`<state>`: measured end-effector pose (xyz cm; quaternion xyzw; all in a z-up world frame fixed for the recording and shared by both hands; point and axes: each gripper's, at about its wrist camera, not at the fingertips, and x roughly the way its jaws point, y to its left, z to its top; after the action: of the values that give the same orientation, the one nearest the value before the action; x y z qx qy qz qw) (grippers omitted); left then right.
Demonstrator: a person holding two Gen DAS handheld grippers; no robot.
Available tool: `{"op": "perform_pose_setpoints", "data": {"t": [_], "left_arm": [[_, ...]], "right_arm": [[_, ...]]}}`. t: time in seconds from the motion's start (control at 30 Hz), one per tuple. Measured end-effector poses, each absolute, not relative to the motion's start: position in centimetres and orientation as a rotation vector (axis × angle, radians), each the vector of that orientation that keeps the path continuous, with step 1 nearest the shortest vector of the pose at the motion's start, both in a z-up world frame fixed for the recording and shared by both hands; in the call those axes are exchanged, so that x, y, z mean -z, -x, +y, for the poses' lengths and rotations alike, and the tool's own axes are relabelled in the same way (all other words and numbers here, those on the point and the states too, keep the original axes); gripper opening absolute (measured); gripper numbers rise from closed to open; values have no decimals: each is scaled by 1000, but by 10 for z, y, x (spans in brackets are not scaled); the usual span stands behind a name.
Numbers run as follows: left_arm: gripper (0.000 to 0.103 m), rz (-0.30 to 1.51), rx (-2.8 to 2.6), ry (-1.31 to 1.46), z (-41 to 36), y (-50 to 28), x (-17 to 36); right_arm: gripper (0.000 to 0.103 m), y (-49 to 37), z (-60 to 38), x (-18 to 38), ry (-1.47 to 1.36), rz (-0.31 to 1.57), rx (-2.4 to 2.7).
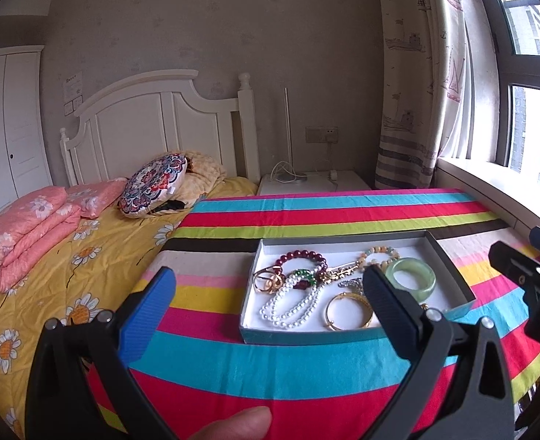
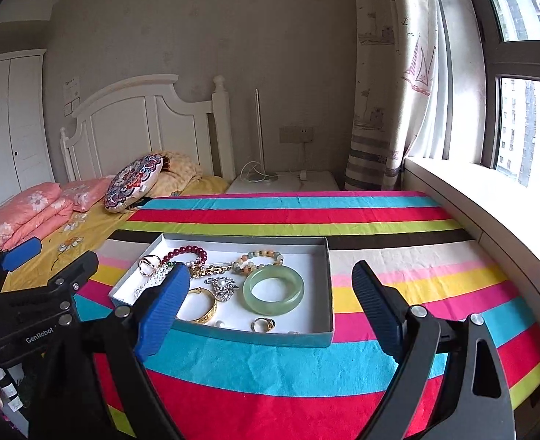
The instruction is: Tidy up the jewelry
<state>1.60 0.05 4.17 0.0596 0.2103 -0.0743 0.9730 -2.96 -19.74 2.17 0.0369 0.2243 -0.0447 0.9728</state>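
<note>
Table cloth (image 2: 398, 216): stripes, cyan/red/lime/black/cream/pink/yellow. Box (image 2: 255, 339): teal outside, white inside. Bangle (image 2: 273, 290) pale green; bead bracelet (image 2: 191, 250) dark red; pearl strand (image 1: 292, 306) white; cuff (image 1: 348, 311) gold. Left tongs (image 1: 268, 304) & right tongs (image 2: 270, 304): black frame w/ one blue pad, one black pad. Bed sheet (image 1: 50, 256) yellow w/ daisies; quilt (image 1: 28, 234) pink floral. Cushion (image 2: 134, 183) mandala print, navy/red/white.

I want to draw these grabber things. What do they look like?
Each one is a black plastic fork with silver screws. The left gripper has one bright blue ribbed pad and one dark navy pad; the right gripper looks the same. White "GenRobot" lettering marks the left one's side.
</note>
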Motion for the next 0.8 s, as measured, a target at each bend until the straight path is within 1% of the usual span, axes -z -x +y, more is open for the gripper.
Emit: {"op": "perform_pose_setpoints", "data": {"t": [0.27,0.47,0.8], "left_arm": [[101,456,152,-155,-9,-31,-18],[101,476,151,-157,-8,-36,-9],[101,454,170,-143,-6,-30,-10]], "right_arm": [[87,13,-198,5,-83,525,111],[87,13,-198,8,-84,532,107],[87,19,-198,2,-87,507,106]]}}
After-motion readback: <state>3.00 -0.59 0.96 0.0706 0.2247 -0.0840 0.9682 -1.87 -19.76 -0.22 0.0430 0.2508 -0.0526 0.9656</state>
